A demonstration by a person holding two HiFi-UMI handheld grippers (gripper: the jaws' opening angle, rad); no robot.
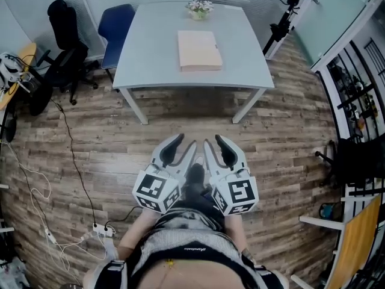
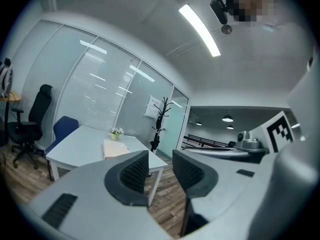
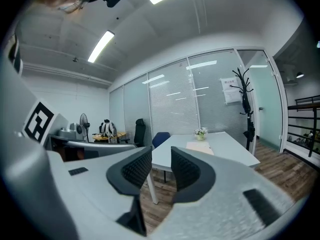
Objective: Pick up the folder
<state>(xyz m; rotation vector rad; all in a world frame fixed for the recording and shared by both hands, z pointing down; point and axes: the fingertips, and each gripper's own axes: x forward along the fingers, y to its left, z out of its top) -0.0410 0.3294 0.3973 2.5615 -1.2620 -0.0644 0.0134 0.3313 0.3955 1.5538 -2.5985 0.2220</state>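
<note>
Pale pink and flat, the folder (image 1: 199, 50) lies closed on a light grey table (image 1: 150, 53), a little right of the tabletop's middle. Its far short edge points toward a small pot of white flowers (image 1: 199, 8) at the table's far edge, and nothing rests on top of it.

A blue chair (image 1: 117, 26) stands at the table's far left corner. A black office chair (image 1: 63, 47) stands further left, and a black coat stand (image 1: 281, 18) stands off the far right corner. The floor (image 1: 90, 155) is brown wood planking. Thin cables trail across its left side to a white power strip (image 1: 100, 227).

The person stands well back from the table, with a stretch of floor between. They hold both grippers side by side, close to the body, aimed at the table. In the head view the left gripper (image 1: 182, 144) and the right gripper (image 1: 215, 144) nearly touch each other, each with its marker cube nearest the person.

In the left gripper view, the left gripper's (image 2: 160, 160) ribbed black pads stand apart with only floor and a table leg showing in the gap. The folder (image 2: 116, 149) appears far off on the table (image 2: 75, 146).

In the right gripper view, the right gripper's (image 3: 161, 158) jaws are likewise parted and hold nothing. The folder (image 3: 200, 146) lies distant on the tabletop (image 3: 227, 146).
</note>
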